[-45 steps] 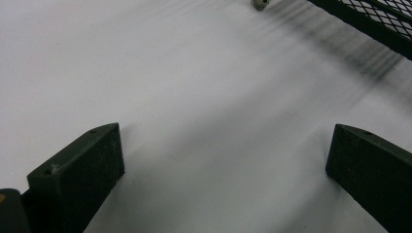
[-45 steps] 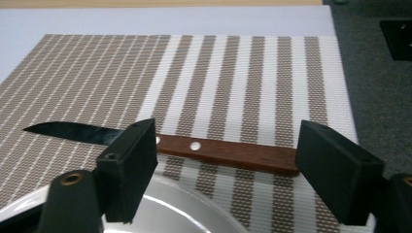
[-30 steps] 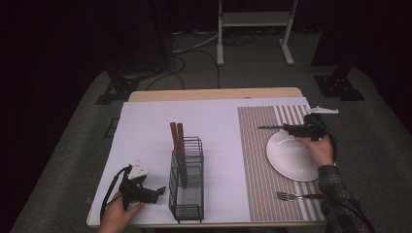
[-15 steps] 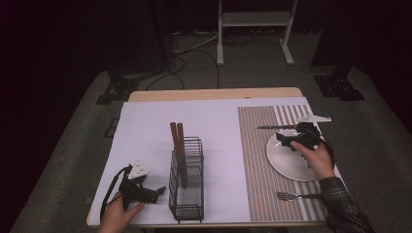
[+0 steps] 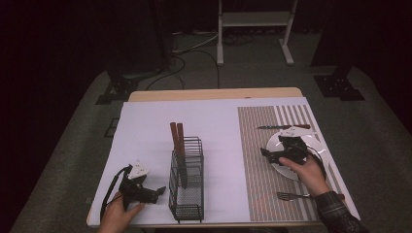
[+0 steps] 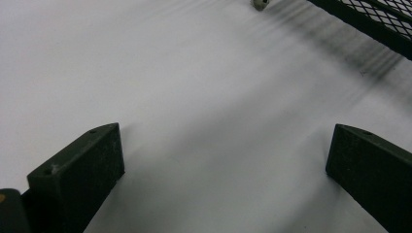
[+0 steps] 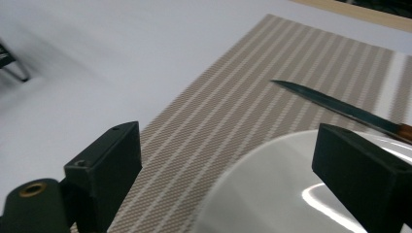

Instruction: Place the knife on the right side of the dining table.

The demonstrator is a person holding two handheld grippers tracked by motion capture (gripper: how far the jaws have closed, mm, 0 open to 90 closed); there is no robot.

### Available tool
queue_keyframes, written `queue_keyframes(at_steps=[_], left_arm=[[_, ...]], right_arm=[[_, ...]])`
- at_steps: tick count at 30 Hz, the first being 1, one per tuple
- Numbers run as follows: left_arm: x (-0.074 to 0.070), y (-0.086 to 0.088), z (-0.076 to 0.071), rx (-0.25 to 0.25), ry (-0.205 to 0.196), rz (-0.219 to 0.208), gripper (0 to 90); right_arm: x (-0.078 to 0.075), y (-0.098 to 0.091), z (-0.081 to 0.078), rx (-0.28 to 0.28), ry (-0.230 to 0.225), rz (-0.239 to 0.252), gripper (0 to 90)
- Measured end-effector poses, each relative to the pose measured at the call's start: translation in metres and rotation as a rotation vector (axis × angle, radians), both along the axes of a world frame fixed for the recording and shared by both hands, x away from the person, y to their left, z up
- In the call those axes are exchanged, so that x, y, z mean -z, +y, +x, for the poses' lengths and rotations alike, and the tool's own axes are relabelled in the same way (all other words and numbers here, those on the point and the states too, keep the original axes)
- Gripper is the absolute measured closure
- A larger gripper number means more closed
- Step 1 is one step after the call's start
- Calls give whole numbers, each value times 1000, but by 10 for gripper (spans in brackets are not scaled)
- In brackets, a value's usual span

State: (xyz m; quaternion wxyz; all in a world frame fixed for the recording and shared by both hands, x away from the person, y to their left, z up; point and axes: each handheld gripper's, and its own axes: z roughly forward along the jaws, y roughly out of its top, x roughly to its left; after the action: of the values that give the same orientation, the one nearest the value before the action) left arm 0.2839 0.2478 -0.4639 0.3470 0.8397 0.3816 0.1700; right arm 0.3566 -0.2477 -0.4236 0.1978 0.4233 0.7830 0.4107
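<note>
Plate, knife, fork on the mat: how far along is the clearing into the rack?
Done: two brown-handled pieces stand in the wire rack. In hand: nothing; the right tool hovers open over the plate, the left tool rests open beside the rack. Left: the knife, fork and plate all lie on the striped mat.

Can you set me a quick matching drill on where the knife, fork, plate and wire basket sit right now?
Things:
1. knife
2. fork
3. plate
4. wire basket

Places:
A. on the white sheet, wooden handles standing in it
B. on the striped mat, beyond the plate
C. under the right gripper
D. on the striped mat, at the near edge beside the person's sleeve

Pairs: 1-B, 2-D, 3-C, 4-A
</note>
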Motion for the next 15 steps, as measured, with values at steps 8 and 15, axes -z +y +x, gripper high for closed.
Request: queue_keyframes(at_steps=[8, 15], left_arm=[[0, 0, 0, 0, 0, -1, 0], [0, 0, 0, 0, 0, -1, 0]], right_arm=[[5, 31, -16, -111, 14, -13, 94], [14, 65, -28, -217, 37, -40, 94]])
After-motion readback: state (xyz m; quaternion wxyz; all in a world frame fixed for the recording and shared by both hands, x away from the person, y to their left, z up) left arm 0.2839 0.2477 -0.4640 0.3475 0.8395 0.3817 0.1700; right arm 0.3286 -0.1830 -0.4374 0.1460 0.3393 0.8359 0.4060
